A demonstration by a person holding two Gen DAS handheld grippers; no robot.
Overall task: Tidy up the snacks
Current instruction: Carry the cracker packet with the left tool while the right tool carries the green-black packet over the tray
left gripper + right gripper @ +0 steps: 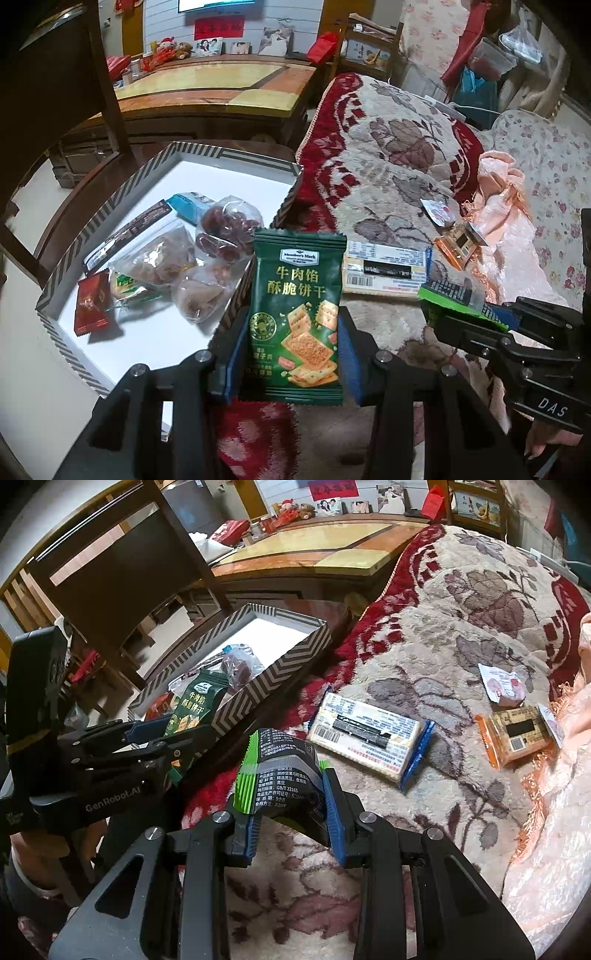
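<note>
Left gripper (293, 325): I have it pinching the green cracker packet (295, 314), 1 blue pad on each long side, packet upright with its long axis running away along the fingers. Right gripper (290, 805): clamped on a black-and-green snack packet (284, 771), which is buckled between the pads.

Key relation: the striped box (255, 273) lies just to the left of and beyond the left gripper; the cracker packet's top edge overlaps the box's near-right wall in the left wrist view. In the right wrist view, the box (266, 686) sits up and to the left, with the left gripper (177, 723) between. I judge the left hand clearly nearer, so it should drop first.

Still on the blanket (424, 646): 1 blue-edged biscuit pack (369, 734), 1 orange pack (513, 734), 1 small white-pink sachet (500, 686), all to the right, well apart from the box.

Hard to read: box contents are partly hidden behind the cracker packet; I cannot tell whether the packet touches the wall. Fisheye rims cut off both hands.
</note>
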